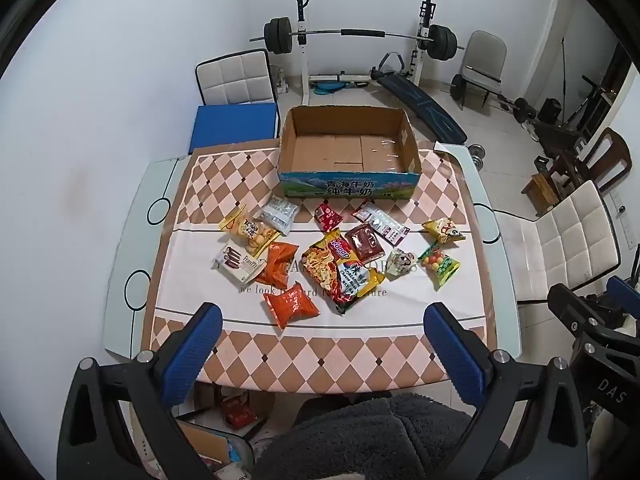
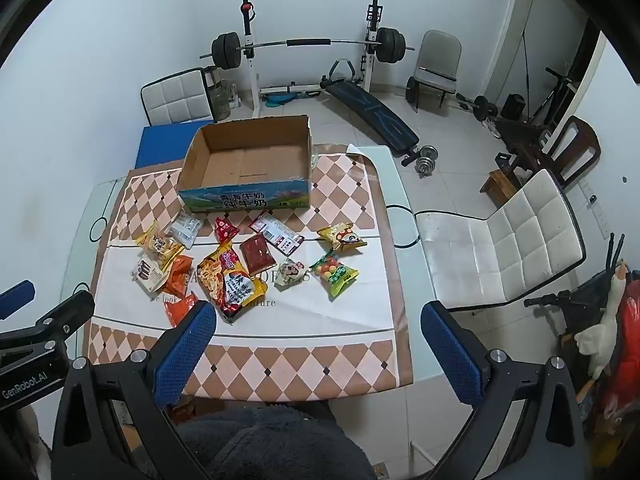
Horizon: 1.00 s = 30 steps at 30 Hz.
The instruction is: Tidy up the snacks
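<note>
- Left gripper (image 1: 323, 334): fingers spread wide, nothing between them, near table (image 1: 124, 280) edge.
- Right gripper (image 2: 318, 332): fingers likewise apart (its view alone shows a stuffed goose (image 2: 604, 320), far right).
- Snack packets (image 1: 340, 256): scattered mid-table.
- Cardboard box (image 1: 348, 186): far side, open top (interior bare).

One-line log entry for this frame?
stage: start | left gripper: open, empty | right gripper: open, empty | open brown cardboard box: empty | snack packets: loose on checked tablecloth

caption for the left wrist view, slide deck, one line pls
Open left hand-held gripper poised over scattered snack packets before an empty cardboard box.
</note>
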Motion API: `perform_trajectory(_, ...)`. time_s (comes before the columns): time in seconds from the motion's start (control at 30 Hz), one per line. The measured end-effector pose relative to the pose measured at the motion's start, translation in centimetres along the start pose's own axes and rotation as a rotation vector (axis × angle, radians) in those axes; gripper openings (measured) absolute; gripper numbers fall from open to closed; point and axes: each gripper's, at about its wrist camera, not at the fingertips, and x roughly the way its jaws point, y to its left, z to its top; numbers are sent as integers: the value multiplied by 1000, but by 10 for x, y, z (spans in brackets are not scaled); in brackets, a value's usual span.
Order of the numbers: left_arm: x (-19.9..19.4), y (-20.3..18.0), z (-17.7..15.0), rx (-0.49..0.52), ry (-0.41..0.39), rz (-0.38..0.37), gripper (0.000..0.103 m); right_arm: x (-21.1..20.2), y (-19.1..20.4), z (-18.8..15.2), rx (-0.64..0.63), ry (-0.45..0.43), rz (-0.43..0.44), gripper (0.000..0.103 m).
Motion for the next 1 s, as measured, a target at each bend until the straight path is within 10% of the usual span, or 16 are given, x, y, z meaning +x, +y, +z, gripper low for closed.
perform_trajectory(1.0,-1,-2,0,-5,-6,-11,103,2,0,5,5,-8,4,103)
